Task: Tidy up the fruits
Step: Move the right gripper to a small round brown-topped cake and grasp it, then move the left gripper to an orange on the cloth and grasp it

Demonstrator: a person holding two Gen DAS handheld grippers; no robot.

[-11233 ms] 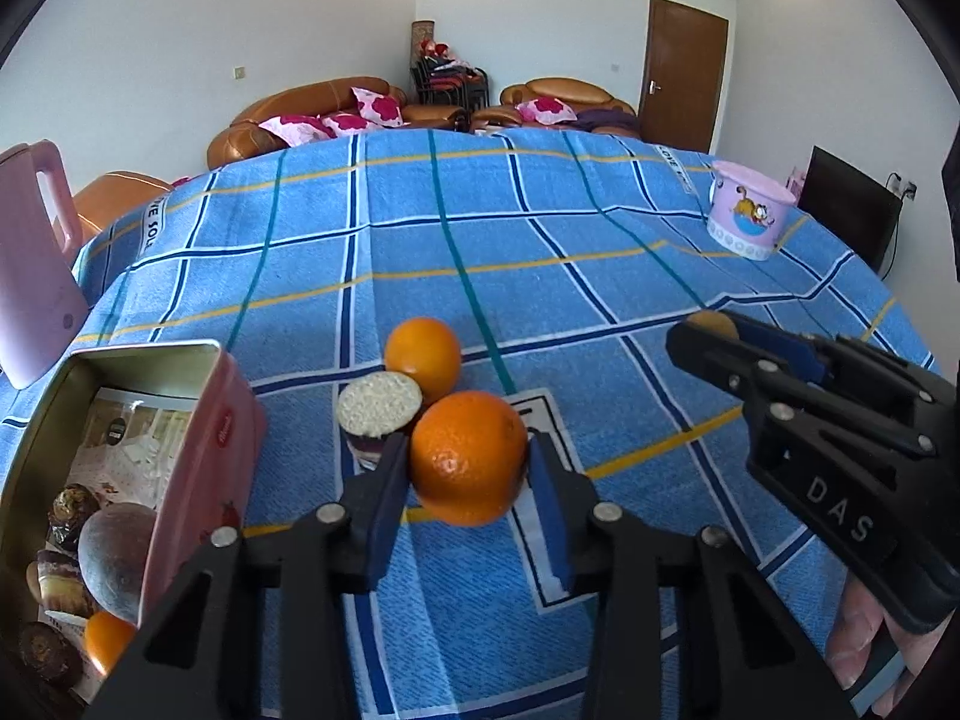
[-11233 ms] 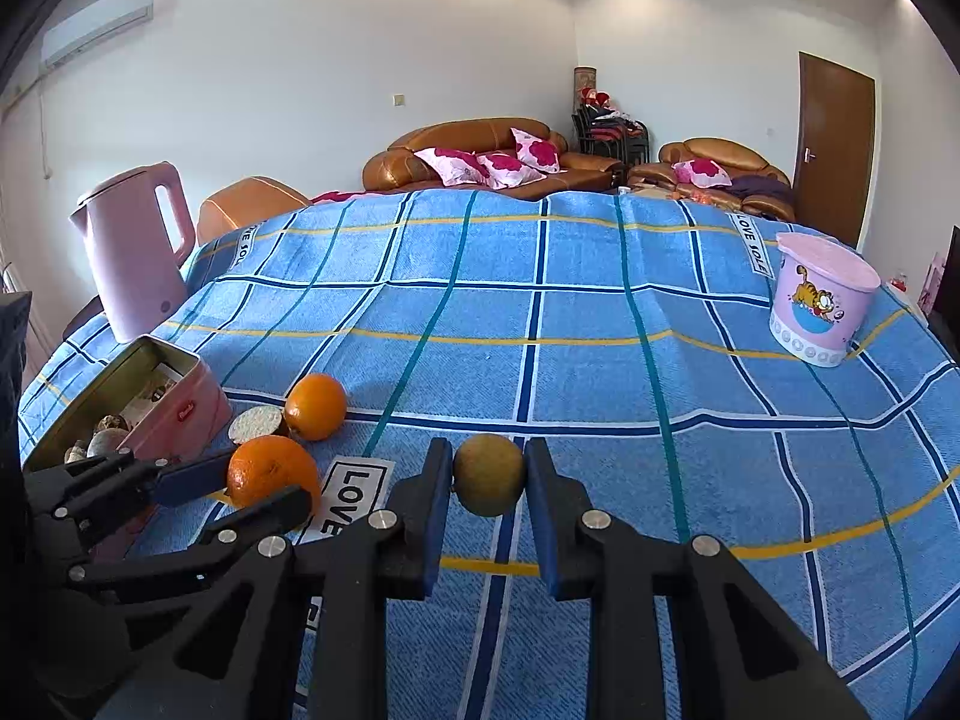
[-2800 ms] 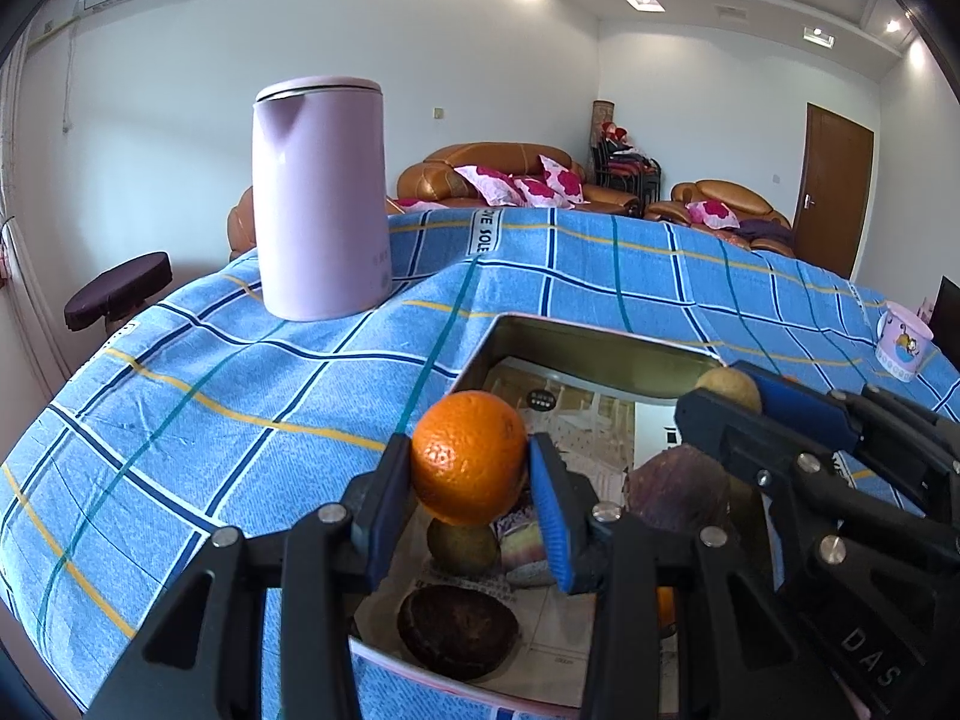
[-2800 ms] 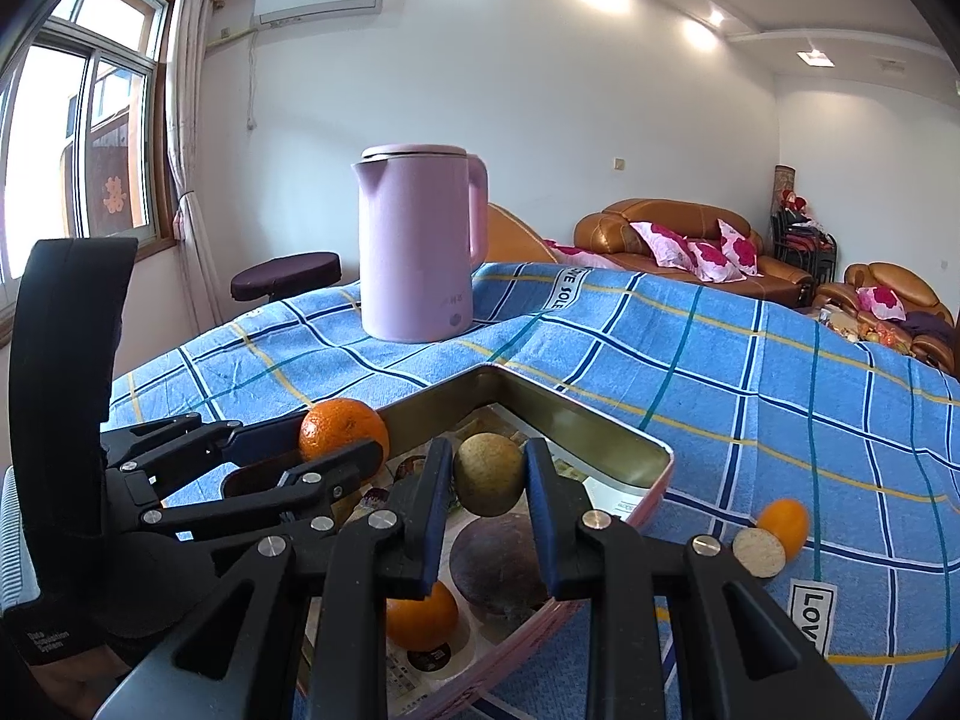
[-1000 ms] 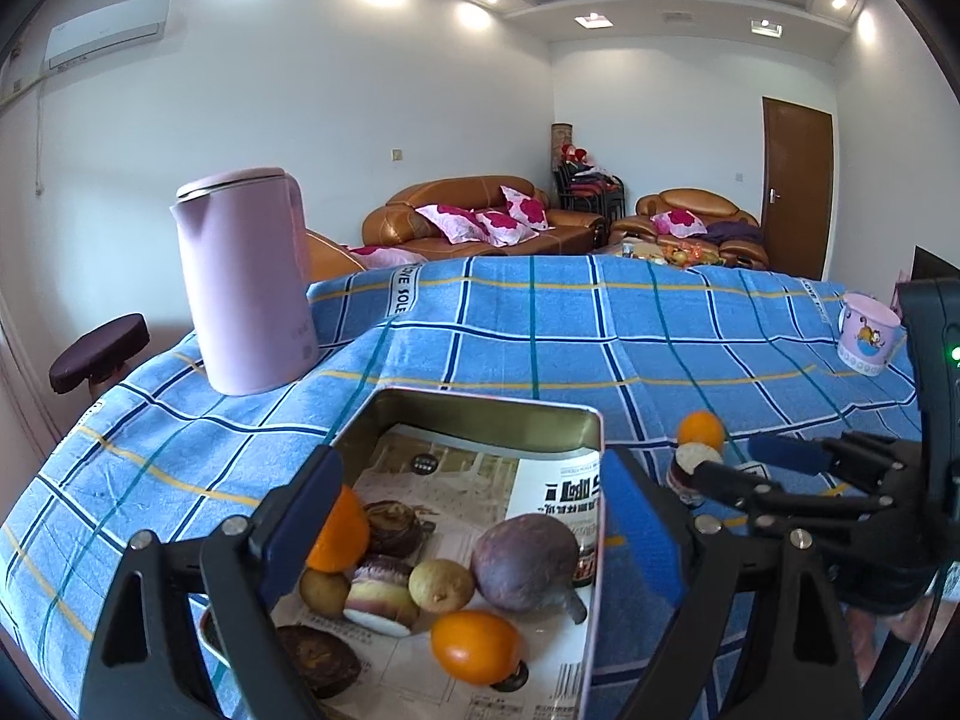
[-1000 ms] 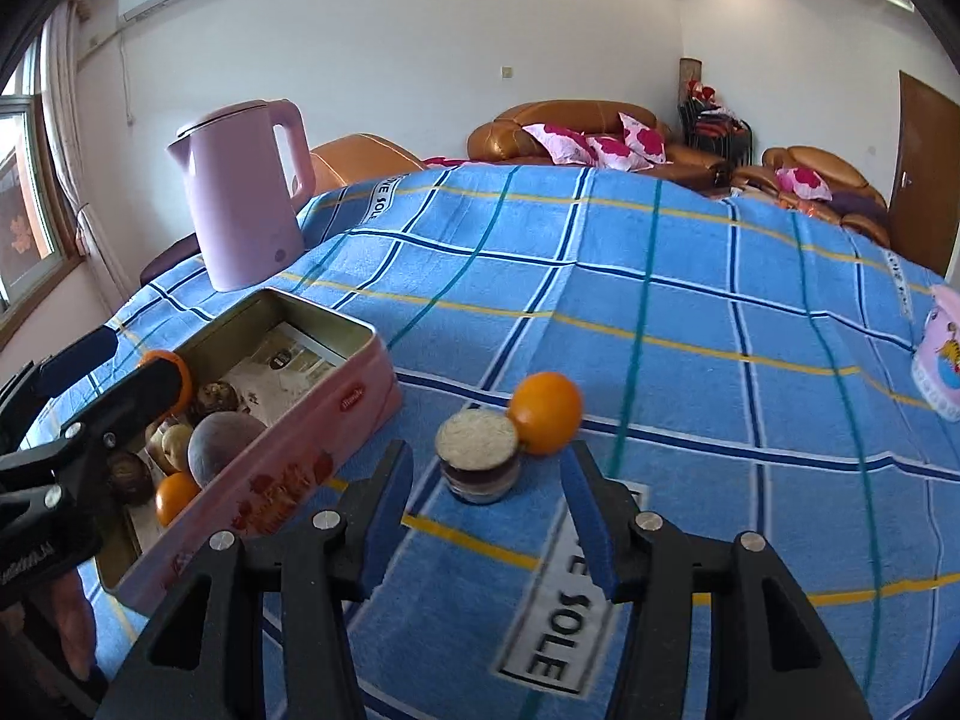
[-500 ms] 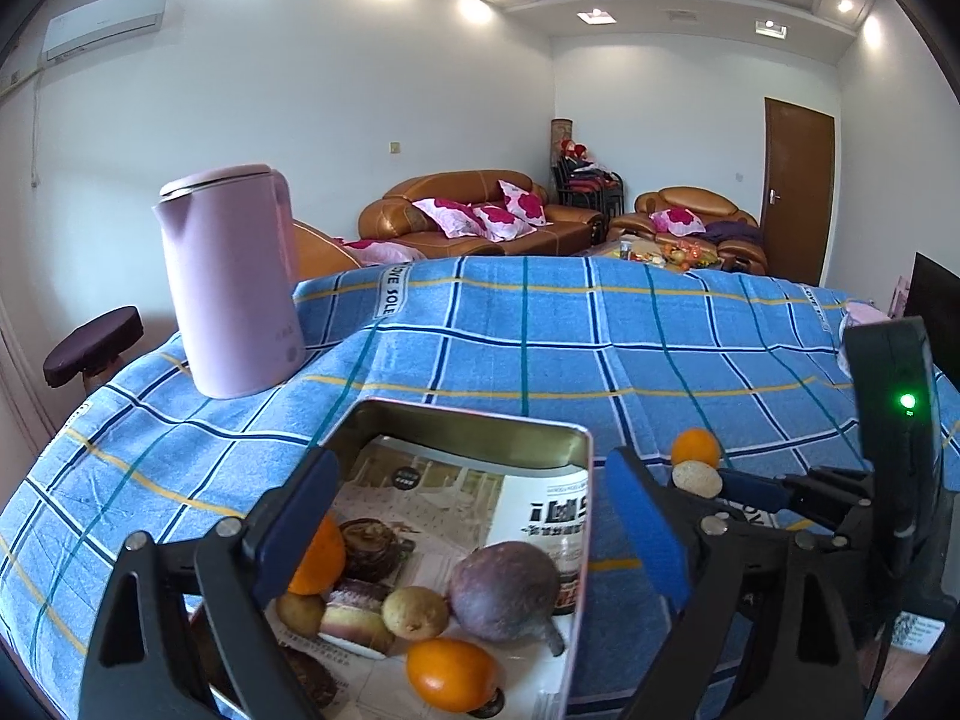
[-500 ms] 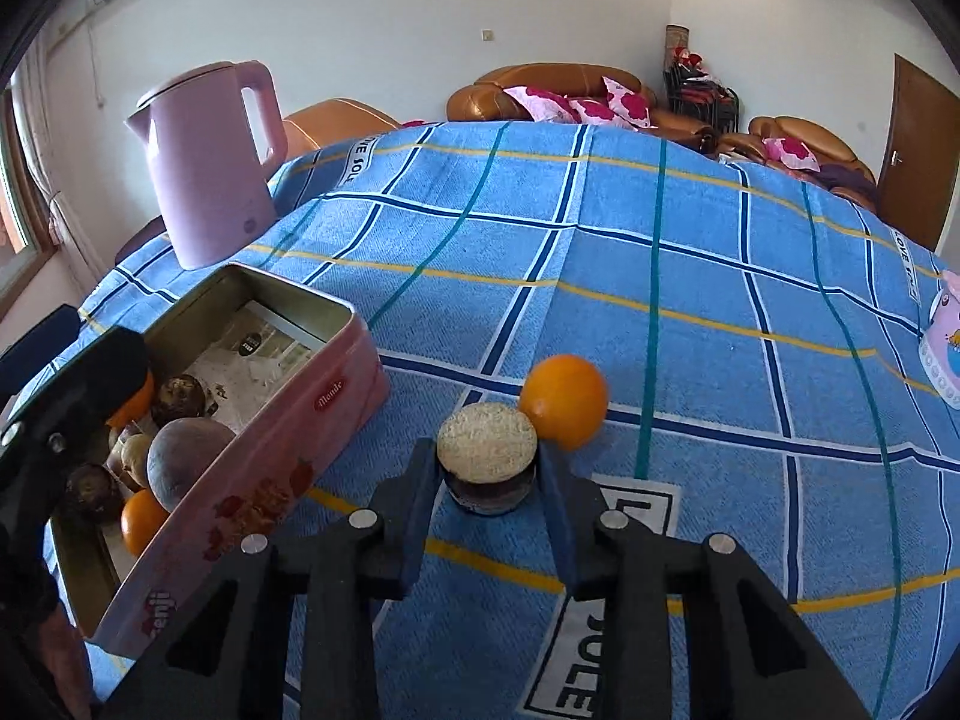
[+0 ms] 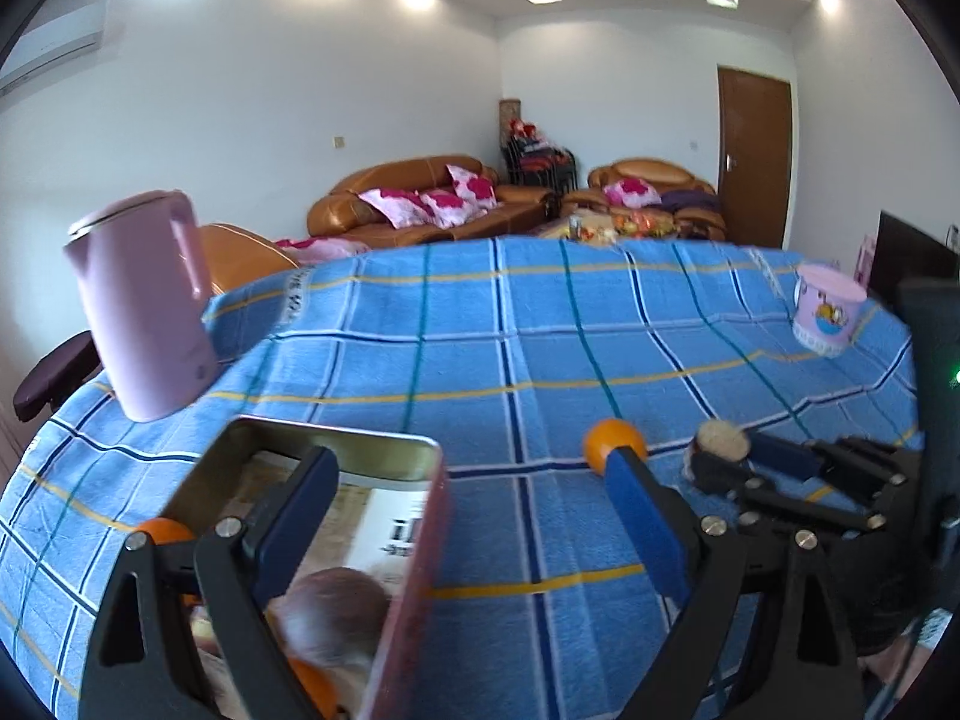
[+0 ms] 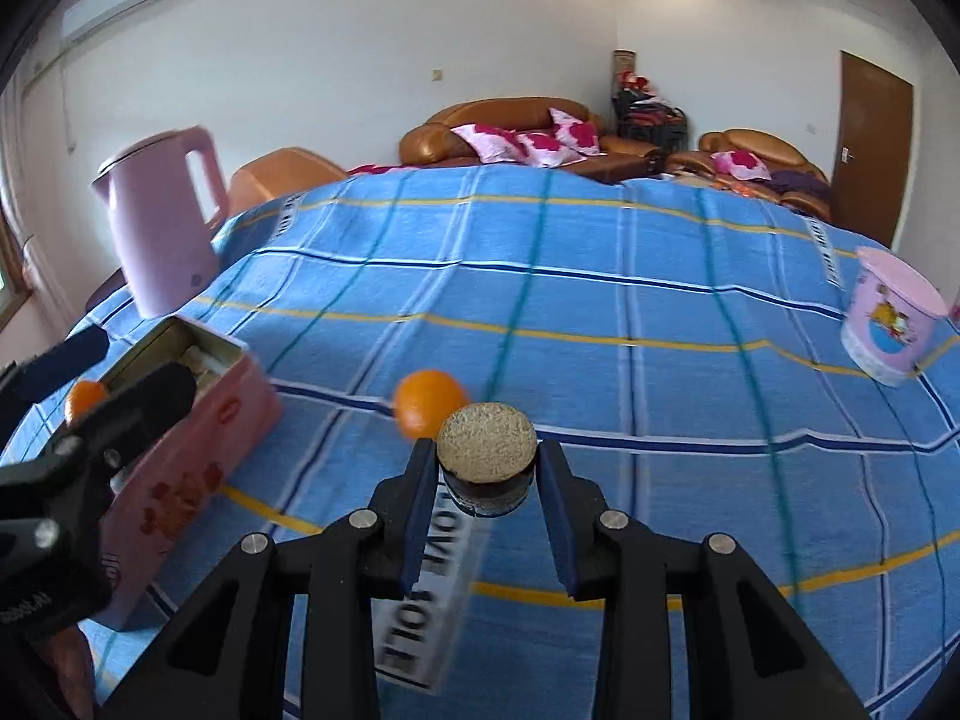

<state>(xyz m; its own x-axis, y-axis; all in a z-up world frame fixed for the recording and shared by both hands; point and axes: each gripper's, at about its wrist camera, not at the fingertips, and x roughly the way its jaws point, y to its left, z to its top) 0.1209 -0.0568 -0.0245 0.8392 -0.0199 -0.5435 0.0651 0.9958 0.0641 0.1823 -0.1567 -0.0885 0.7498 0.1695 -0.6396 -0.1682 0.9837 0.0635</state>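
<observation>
Resting on the blue plaid bench cloth (image 10: 600, 276), items listed left to right from the right tool (image 10: 487, 495).

Item 1: pink kettle (image 10: 162, 228), one, upright, far left and well ahead of the right tool, handle turned toward the right.

Item 2: pink tin (image 10: 180, 468), one, open-topped, left of the right tool; its long axis runs away from the cameras. Contents are blurred: at least two oranges, one (image 9: 157, 533) at the tin's left side and one (image 9: 315, 687) at its near end, plus one rounded purplish fruit (image 9: 336, 600).

Item 3: left tool (image 9: 468, 516), fingers spread wide with nothing between them, left finger over the tin's interior, right finger over bare cloth; the tin's right wall lies between the two.

Item 4: loose orange (image 10: 427, 401), one, on the cloth just ahead and slightly left of the right tool, partly hidden behind the held piece.

Item 5: halved dark fruit (image 10: 486, 468), one, pinched between the right tool's blue pads (image 10: 420, 510), pale cut face up and toward the camera, short axis upright. A "LOVE SOLE" label (image 10: 432, 588) on the cloth lies beneath.

Item 6: pink cartoon bucket (image 10: 891, 321), one, upright, far right, well apart.
</observation>
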